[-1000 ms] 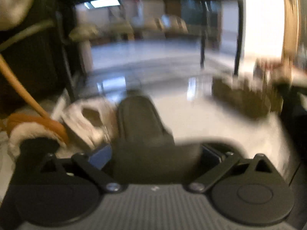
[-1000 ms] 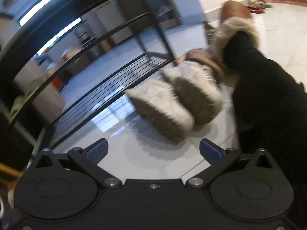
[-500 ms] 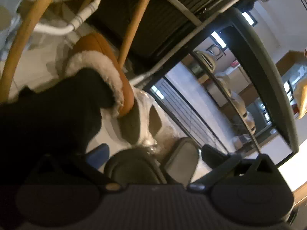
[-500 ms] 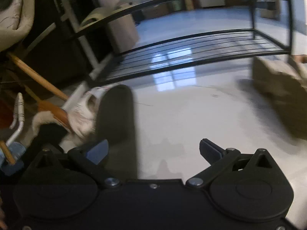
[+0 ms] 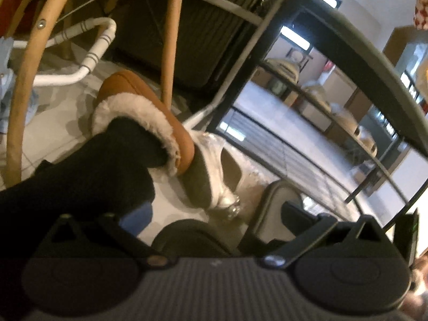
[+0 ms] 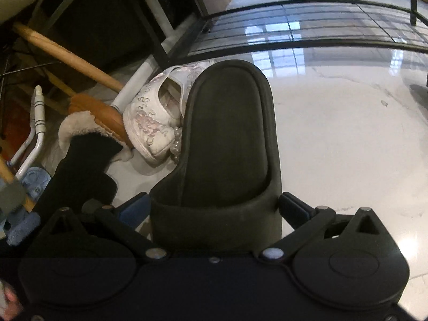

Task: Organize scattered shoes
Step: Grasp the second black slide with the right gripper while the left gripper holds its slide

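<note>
In the left wrist view a black slipper [image 5: 187, 238] sits tilted on its side between the fingers of my left gripper [image 5: 215, 214], which is shut on it. In the right wrist view a black slide slipper [image 6: 227, 133] lies on the glossy floor. Its strap sits between the spread fingers of my right gripper [image 6: 212, 206], which is open. I cannot tell if both views show one slipper. A white embroidered shoe [image 5: 214, 176] [image 6: 155, 117] with pearl trim lies just left of the slipper.
A person's foot in a black sock wears a brown fur-lined slipper [image 5: 149, 101] [image 6: 101, 112] at the left. A black metal shoe rack [image 5: 347, 61] [image 6: 294, 42] stands ahead. A wooden leg [image 5: 168, 40] [image 6: 61, 53] and white tubing [image 5: 91, 56] [image 6: 37, 123] crowd the left.
The right gripper has swung left and closed in, so the black slipper now sits between its fingers; the grey furry shoes are out of view. The left view barely shifted.
</note>
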Action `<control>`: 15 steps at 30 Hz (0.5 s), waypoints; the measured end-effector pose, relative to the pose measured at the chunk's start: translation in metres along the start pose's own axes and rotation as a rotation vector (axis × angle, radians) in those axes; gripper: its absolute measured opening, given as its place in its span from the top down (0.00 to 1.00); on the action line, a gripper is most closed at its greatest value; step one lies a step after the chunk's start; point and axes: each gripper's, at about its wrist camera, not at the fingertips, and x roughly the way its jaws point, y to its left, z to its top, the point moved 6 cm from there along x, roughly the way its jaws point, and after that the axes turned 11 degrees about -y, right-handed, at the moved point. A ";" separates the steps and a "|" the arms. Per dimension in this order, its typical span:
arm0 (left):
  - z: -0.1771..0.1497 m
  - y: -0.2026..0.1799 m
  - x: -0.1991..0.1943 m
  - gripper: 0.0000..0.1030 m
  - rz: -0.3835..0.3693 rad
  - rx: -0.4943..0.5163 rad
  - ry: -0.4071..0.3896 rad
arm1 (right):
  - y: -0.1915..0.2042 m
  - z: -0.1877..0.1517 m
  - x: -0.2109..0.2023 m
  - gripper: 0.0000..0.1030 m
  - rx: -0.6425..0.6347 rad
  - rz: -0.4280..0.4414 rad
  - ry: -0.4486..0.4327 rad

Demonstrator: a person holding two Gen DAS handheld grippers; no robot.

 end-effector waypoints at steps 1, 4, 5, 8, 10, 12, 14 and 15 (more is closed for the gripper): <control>0.000 0.001 0.001 0.01 0.002 -0.005 0.002 | 0.000 0.001 0.000 0.00 -0.001 -0.004 0.005; 0.001 0.005 0.001 0.01 0.011 -0.031 -0.002 | 0.002 0.001 0.002 0.00 -0.037 -0.007 0.010; 0.000 0.005 0.002 0.01 0.011 -0.028 -0.002 | 0.002 0.002 0.005 0.00 -0.040 -0.010 0.013; -0.001 0.003 0.002 0.01 0.012 -0.012 0.001 | 0.009 0.005 0.009 0.00 -0.072 -0.031 0.022; -0.002 0.003 0.003 0.01 0.013 -0.006 0.002 | 0.018 0.006 0.009 0.00 -0.115 -0.041 0.021; -0.001 0.005 0.002 0.01 0.014 -0.021 0.000 | 0.031 0.006 0.008 0.00 -0.199 -0.044 0.028; 0.000 0.008 0.001 0.01 0.015 -0.045 -0.008 | 0.038 0.000 0.005 0.00 -0.308 -0.033 0.028; 0.001 0.011 0.001 0.01 0.016 -0.061 -0.015 | 0.041 -0.005 0.002 0.00 -0.380 -0.017 0.016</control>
